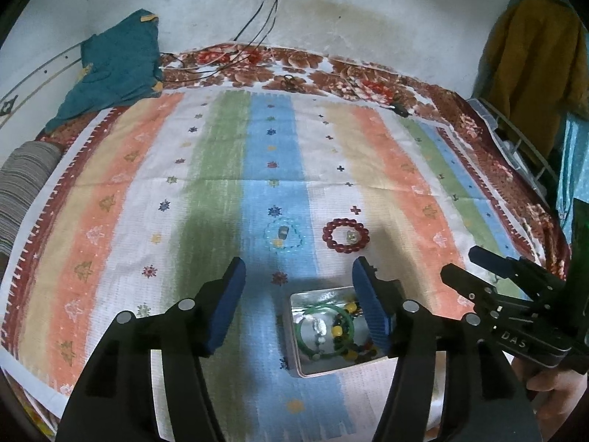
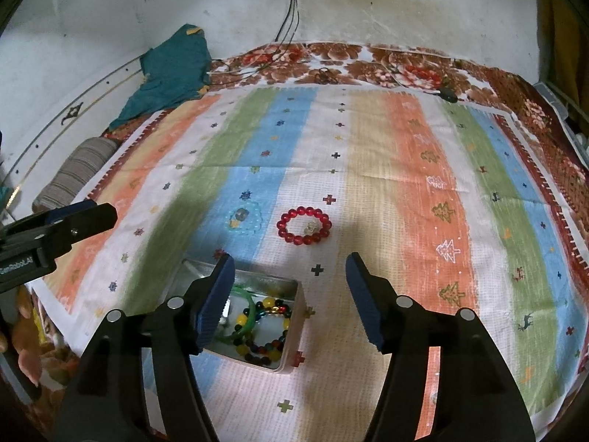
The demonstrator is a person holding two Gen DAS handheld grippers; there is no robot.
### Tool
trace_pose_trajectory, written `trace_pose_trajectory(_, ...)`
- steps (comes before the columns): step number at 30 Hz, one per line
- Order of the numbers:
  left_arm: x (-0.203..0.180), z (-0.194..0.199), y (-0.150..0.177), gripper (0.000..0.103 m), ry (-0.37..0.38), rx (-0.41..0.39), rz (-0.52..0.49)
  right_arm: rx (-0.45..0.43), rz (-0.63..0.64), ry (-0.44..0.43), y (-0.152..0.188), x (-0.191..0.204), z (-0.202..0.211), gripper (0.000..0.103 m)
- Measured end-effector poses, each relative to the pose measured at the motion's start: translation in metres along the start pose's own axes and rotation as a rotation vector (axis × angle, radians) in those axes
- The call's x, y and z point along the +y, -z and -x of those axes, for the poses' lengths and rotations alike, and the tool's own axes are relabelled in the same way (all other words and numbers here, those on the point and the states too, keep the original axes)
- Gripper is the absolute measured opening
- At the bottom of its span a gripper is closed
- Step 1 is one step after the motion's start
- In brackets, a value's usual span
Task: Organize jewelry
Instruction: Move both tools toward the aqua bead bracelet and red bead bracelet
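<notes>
Both hand-held grippers are held with fingers apart, gripping nothing: the left hand-held gripper [image 1: 298, 294] and the right hand-held gripper [image 2: 291, 294]. A rectangular metal tin [image 2: 283, 362] holding a green bangle [image 1: 305, 313] and multicoloured bead bracelets [image 2: 274, 346] is seen between them. A red bead bracelet [image 2: 304, 225] and a pale blue bead bracelet [image 2: 244, 217] lie just ahead on the striped bedspread [image 2: 405, 184].

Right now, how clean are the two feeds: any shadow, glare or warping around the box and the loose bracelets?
Left wrist view: strong fisheye bowing at the edges, a dark shadow on the cloth near the pale blue bracelet, bright glare in the metal box. Right wrist view: same warping, soft shadow beside the red bracelet, which stays sharp; the blue one looks faint.
</notes>
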State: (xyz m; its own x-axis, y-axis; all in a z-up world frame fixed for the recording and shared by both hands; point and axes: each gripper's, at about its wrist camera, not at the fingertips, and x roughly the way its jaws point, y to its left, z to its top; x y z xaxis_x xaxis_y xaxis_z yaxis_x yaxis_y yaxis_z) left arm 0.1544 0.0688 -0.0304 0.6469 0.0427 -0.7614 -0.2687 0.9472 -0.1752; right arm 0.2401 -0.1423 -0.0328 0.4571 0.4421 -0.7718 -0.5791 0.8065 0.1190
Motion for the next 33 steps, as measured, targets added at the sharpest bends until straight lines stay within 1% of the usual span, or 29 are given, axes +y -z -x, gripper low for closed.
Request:
trace_pose_trajectory(7,-0.001,-0.016,-0.006,0.066,-0.039,0.027,-0.016,0.018,0.000,0.018,-0.008,-0.004,-0.012,0.068)
trace_pose_trajectory(15,-0.004,-0.039,-0.015,0.066,-0.073,0.063,-0.041,0.041,-0.001,0.029,-0.017,-0.007,-0.026,0.070)
trace_pose_trajectory(19,-0.006,-0.047,-0.019,0.067,-0.100,0.073,-0.073,0.053,0.004,0.037,-0.021,-0.010,-0.034,0.071)
trace_pose_trajectory(33,-0.003,-0.077,-0.032,0.067,-0.112,0.118,-0.073,0.067,0.017,0.039,-0.037,-0.011,-0.054,0.071)
